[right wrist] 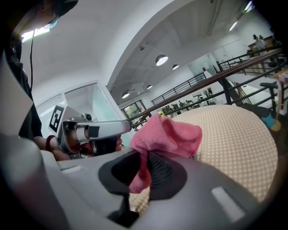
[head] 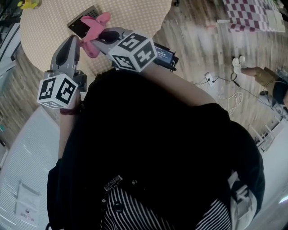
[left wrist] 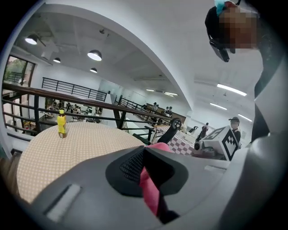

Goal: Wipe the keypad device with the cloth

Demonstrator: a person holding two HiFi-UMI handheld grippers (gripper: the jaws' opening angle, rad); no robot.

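The dark keypad device [head: 81,25] lies on the round beige table [head: 49,22], partly covered by the pink cloth [head: 93,30]. My right gripper [head: 96,37] comes in from the right above the device and is shut on the cloth [right wrist: 165,134], which bunches up over its jaws. My left gripper [head: 74,40] stands just left of it, and a strip of the same pink cloth [left wrist: 150,188] sits pinched between its closed jaws. In the right gripper view the left gripper [right wrist: 92,131] shows at the left, its tip against the cloth. The device's keys are mostly hidden.
A yellow bottle [left wrist: 61,124] stands at the table's far side, also the yellow bottle [head: 29,3] at top left. A black gadget with a lit screen [head: 164,56] sits near my right arm. Cables [head: 225,87] lie on the wooden floor. Railings [left wrist: 67,105] run behind the table.
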